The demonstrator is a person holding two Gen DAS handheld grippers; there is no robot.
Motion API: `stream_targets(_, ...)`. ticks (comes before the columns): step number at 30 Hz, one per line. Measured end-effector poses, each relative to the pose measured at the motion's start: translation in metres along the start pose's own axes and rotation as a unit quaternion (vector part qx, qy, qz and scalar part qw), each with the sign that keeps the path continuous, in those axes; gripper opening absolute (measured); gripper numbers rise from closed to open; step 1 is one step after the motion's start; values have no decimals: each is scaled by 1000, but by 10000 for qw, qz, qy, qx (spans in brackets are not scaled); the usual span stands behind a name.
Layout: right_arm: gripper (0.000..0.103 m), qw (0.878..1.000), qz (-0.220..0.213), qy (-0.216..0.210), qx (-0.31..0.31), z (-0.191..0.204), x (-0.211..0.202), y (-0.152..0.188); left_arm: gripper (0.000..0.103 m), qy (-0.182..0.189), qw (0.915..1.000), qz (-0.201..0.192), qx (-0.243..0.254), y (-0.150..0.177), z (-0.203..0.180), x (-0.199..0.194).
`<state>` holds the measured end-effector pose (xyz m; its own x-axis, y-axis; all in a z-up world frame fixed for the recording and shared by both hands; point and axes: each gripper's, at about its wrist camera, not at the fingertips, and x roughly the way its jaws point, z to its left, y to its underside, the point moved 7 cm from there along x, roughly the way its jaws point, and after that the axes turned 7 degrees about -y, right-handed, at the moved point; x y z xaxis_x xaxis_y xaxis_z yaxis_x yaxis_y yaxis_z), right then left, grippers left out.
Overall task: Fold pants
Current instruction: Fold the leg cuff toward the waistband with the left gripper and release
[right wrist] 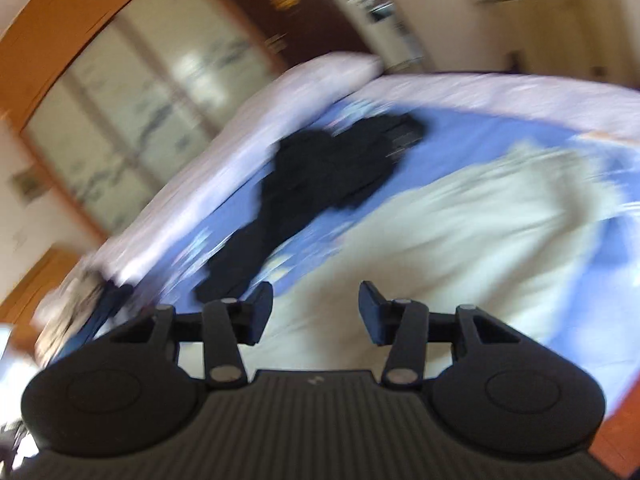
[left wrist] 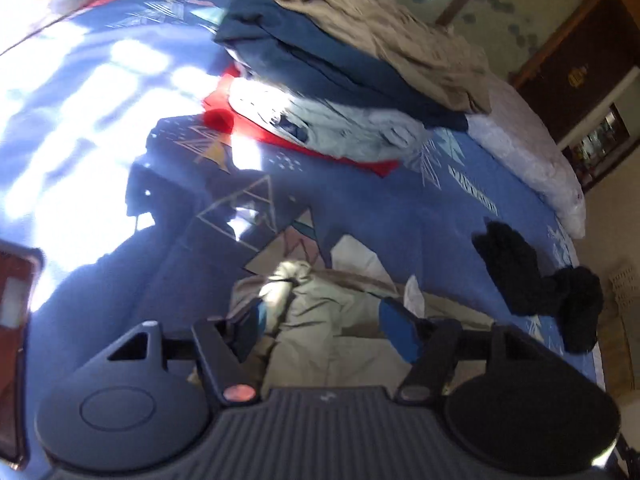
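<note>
Pants: beige pants [left wrist: 320,320] lie bunched near the bed [left wrist: 460,220] edge, fold unfinished.
Left gripper [left wrist: 328,324]: fingers released, empty.
Right gripper [right wrist: 316,312]: fingers released, empty.
Left: flatten, fold.

Blue bedspread [left wrist: 400,216] with pale triangle shapes. Beige pants [left wrist: 328,320], black garment [right wrist: 320,176]. Red cloth [left wrist: 224,112] under navy folded clothes [left wrist: 304,64].

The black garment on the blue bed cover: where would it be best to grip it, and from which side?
The black garment lies spread flat and apart from the beige pants, one narrow part reaching toward the right tongs. Probably best to pinch that near narrow end, coming from above at the near side; both tongs are open. The blur hides whether it is a waistband or a leg.
</note>
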<state>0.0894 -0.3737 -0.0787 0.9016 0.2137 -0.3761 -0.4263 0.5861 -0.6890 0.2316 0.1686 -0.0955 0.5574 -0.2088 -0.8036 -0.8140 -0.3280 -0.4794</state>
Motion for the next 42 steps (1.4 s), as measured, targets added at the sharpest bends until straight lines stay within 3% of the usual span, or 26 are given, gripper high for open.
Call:
stream_targets(1,51,9992,267,-206,-231,20,22,14,19,-94,9996,189,163,2,-6,16)
stream_targets(2,51,9973,503,-354,-393,36,42,27,17,-195,9987,329,326,5,-10,29)
stream_targets(4,48,9912,953,-652,-642,63,78,52,12,-386,9976,226,534,2,-14,39)
stream_targets(6,39,9860,1281,-756,-756,78,107,67,8,-352,9980,-199,494,-17,-14,29)
stream_targets(8,35,9844,1334,-842,-782,86,126,75,7,-118,9979,-624,92,-43,-4,14)
stream_targets(10,34,9835,1550,-430,-825,72,151,87,7,-329,9972,-678,-3,-52,6,23)
stream_targets(11,24,9817,1744,-194,-742,56,163,95,7,-556,9969,-539,98,-49,10,35)
stream_targets(12,14,9870,1435,-180,-699,47,164,97,7,-784,9961,-360,198,-44,13,48)
stream_targets(13,1,9891,1343,-184,-570,41,164,96,9,-887,9955,-173,292,-39,15,59)
stream_targets(15,2,9892,1412,-297,-246,37,157,89,13,-817,9960,-199,289,-35,16,55)
stream_targets(18,13,9898,1377,-338,-149,38,142,82,35,-378,9975,-549,-246,-41,28,15)
stream_targets(20,25,9916,1169,-530,-152,42,130,79,38,-94,9954,-809,-496,-41,39,-18)
stream_targets(24,28,9917,981,-805,-222,56,114,74,38,93,9961,-747,-458,-13,50,-51)
stream_targets(27,30,9875,1115,-1093,-224,71,115,83,40,29,9986,-494,-210,18,52,-50)
stream_targets(30,31,9847,1321,-1069,-377,81,120,97,43,-57,9998,-133,-112,44,54,-30)
stream_targets(32,31,9830,1484,-1051,-236,81,125,105,52,-5,9999,-8,-121,53,54,-16)
stream_targets(33,31,9822,1549,-1052,-179,80,126,109,63,25,10000,-7,-89,54,54,-10)
stream_targets(35,31,9813,1660,-958,-184,78,128,116,67,39,9999,41,-117,58,54,1)
stream_targets(36,31,9807,1725,-907,-185,76,130,119,65,86,9999,49,-85,59,51,4)
stream_targets(37,31,9803,1786,-830,-156,74,132,122,45,175,9998,34,45,60,45,5)
stream_targets(39,29,9804,1816,-763,-40,69,134,124,26,184,9990,150,383,62,34,6)
stream_targets(42,29,9812,1804,-676,-102,70,135,121,19,61,9973,-74,724,55,33,-19)
